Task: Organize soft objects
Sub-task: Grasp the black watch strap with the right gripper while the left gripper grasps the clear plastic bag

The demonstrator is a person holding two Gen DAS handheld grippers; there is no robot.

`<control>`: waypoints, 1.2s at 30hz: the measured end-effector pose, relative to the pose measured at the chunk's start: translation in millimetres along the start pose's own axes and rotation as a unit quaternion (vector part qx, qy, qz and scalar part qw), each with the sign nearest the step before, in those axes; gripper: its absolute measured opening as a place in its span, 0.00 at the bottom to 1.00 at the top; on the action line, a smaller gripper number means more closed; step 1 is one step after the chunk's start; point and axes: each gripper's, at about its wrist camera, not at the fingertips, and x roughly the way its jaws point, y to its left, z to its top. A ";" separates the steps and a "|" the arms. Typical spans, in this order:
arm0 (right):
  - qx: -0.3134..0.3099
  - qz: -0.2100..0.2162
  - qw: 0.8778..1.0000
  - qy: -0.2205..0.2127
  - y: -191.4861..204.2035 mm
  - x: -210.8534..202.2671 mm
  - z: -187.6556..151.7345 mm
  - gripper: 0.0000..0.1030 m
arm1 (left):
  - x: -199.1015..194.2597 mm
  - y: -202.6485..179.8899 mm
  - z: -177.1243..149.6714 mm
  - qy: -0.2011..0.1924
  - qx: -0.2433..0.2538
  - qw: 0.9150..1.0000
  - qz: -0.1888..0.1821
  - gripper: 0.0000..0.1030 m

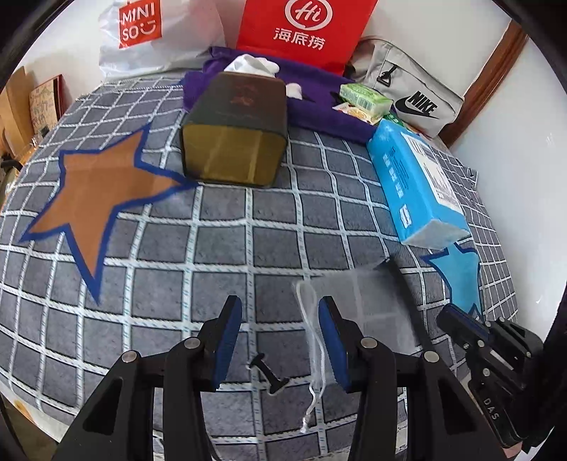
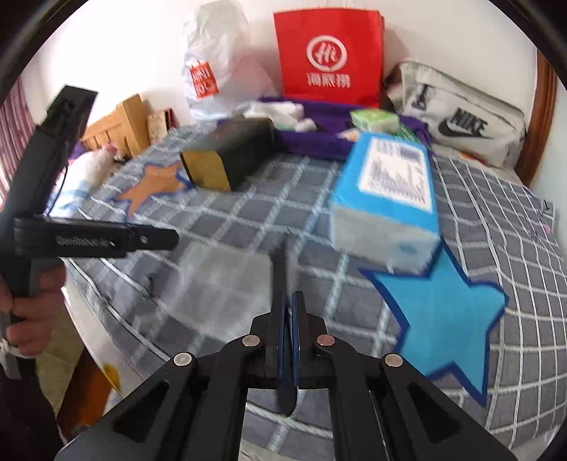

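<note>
- Two claws work over a bed covered with a grey blanket (image 1: pixel 219 244) with a white grid pattern.
- The left claw (image 1: pixel 280 340) is released: its blue-padded fingers (image 1: pixel 226 340) stand apart, pointing down at the blanket, with nothing pressed between them.
- A thin translucent mesh pouch (image 1: pixel 358 298) with a white drawstring (image 1: pixel 312 354) lies flat on the blanket; the string runs between the left fingers and close beside the right-hand one (I cannot tell if it touches the pad).
- A small black cord stopper (image 1: pixel 269 376) lies on the blanket between the left fingers, near the string.
- The right claw (image 2: pixel 291 312) is clenched, the pads together; the edge of the mesh pouch (image 2: pixel 226 280) seems to be caught in them, but the picture is blurred and I cannot be sure.
- A light blue soft pack of tissues (image 1: pixel 414 188) lies on the right side of the bed, one end touching a blue star patch (image 1: pixel 460 276).
- A dark tissue box with a gold end (image 1: pixel 234 131) lies beside an orange star patch (image 1: pixel 102 198).
- At the wall stand a white plastic bag (image 1: pixel 149 35), a red paper bag (image 1: pixel 304 28) and a grey sports bag (image 1: pixel 407 92), with a purple cloth (image 1: pixel 312 110) before them carrying a small green packet (image 1: pixel 365 97).
- A hand (image 2: pixel 28 312) holds the left tool's grip in the right wrist view.
</note>
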 end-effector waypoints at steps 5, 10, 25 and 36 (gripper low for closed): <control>0.004 0.019 1.000 0.013 -8.6 9.2 -13.7 0.14 | 6.4 -4.2 -5.7 0.013 -0.007 1.000 -0.005 0.42; 0.001 0.024 1.000 -0.005 -6.5 19.3 -10.1 0.45 | 5.7 -3.4 -6.1 0.014 -0.012 1.000 -0.001 0.42; 0.016 0.012 0.999 -0.033 -23.7 10.1 -10.5 0.19 | 10.8 -8.0 -7.4 0.019 -0.016 1.000 -0.020 0.45; 0.058 -0.036 0.997 -0.022 -68.5 -1.7 -33.1 0.19 | 35.9 -64.3 -1.7 0.022 0.013 1.000 0.008 0.83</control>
